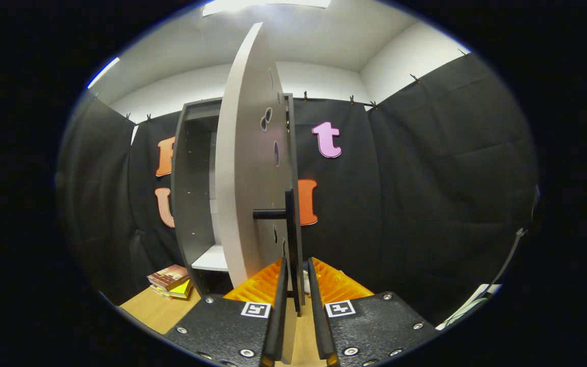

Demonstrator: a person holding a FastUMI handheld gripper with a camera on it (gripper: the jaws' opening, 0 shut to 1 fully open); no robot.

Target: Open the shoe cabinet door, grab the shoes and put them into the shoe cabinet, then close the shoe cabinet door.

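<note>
Your gripper (297, 298) fingers stand narrowly parted around the upright handle (290, 239); the door (245, 168) swings edge-on just ahead; grip uncertain.

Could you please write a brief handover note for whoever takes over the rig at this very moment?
Gripper: fingers nearly closed around the door's black bar handle; whether both press on it cannot be told.
Shoe cabinet: its door is swung partly open, edge-on ahead of the fingers, with a white shelf visible inside.
Done: door opening is under way.
Left: finish opening, fetch the shoes, place them inside, close the door.
</note>
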